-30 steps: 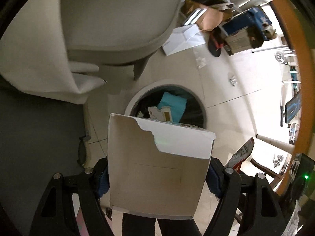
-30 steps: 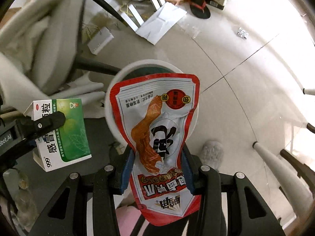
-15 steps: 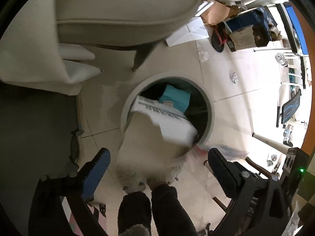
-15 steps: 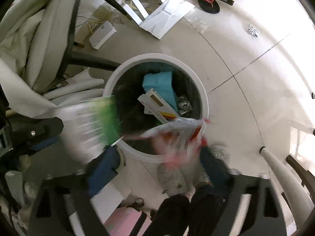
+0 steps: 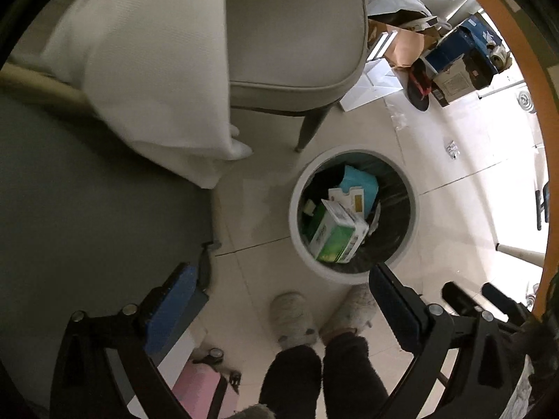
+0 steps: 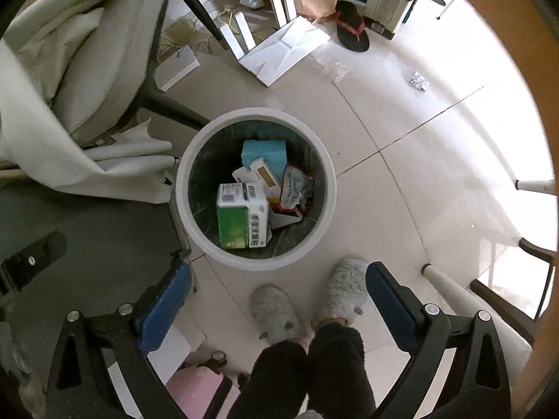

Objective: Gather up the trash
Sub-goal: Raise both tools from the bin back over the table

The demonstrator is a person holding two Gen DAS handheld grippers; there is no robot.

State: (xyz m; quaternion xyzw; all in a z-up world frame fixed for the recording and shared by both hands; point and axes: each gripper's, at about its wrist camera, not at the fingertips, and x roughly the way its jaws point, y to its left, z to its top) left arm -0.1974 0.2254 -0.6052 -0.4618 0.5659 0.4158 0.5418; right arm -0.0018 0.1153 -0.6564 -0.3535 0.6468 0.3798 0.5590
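1. Two sets of jaws, both spread wide w/ nothing between them. Left gripper (image 5: pixel 283 300): blue pads at lower left & lower right of frame, bare floor between. Right gripper (image 6: pixel 279 291): its jaws have just been opening, and only the person's grey fluffy slippers (image 6: pixel 276 314) show through the gap. Release done on both sides.

2. Task's thing: round white waste bin w/ dark liner (image 6: pixel 195 160), centre of right wrist view, right of centre in left view (image 5: pixel 297 223). The green-and-white cardboard medicine box (image 6: pixel 241 216) lies inside at bin's lower left; the red-and-white printed foil snack pouch (image 6: pixel 295 188) sits to its right, crumpled over a teal packet (image 6: pixel 265 152) and small white cartons.

3. Doing this step well, imo: keep jaws wide while lifting clear so no pad snags the rim. Check nothing hangs over the edge; from here all pieces look fully inside.

4. Next pickup candidates, judged from the floor: small crinkled silver foil scrap (image 6: pixel 419 80) in upper right of right view, flat white folded cardboard sheet (image 6: pixel 286 49) top centre, near a black-and-red flip-flop (image 6: pixel 353 31). Whether shoe & boxes up there count as trash, can't tell.

5. Risk: draped cream cloth on the grey padded chair (image 5: pixel 293 35), upper left of both views, sits close to the bin; swing arms away from it.
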